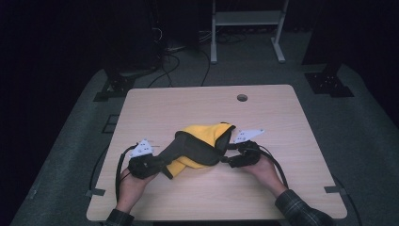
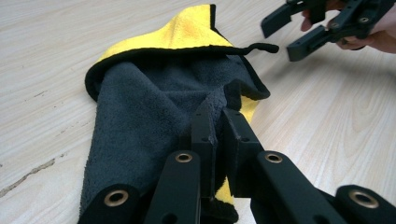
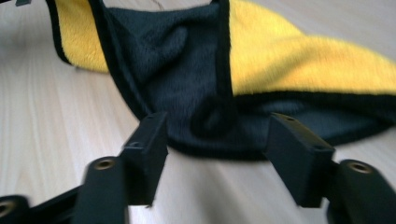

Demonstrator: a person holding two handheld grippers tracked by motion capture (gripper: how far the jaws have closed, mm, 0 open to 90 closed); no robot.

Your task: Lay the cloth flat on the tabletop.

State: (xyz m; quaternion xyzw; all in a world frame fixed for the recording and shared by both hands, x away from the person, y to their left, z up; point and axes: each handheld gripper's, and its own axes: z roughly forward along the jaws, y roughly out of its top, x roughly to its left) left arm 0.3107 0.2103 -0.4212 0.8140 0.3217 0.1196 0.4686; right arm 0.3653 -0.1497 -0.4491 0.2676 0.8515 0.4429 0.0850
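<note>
Wooden table (image 1: 282,188) is carrying our cloth (image 1: 200,146) mid-desk; we are pinching its near corner with the left gripper (image 2: 219,123), while the right gripper (image 3: 217,154), jaws spread, is facing the cloth's hem loop just ahead

Dim lab or recording studio, bare wooden table (image 1: 188,101), black drapes, loose floor cables (image 1: 181,63), metal stand (image 1: 247,21)

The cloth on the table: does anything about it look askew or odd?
The yellow and grey cloth lies bunched, its grey side folded over. The left gripper pinches one edge; the right gripper stands open at a black-trimmed corner. No damage.
</note>
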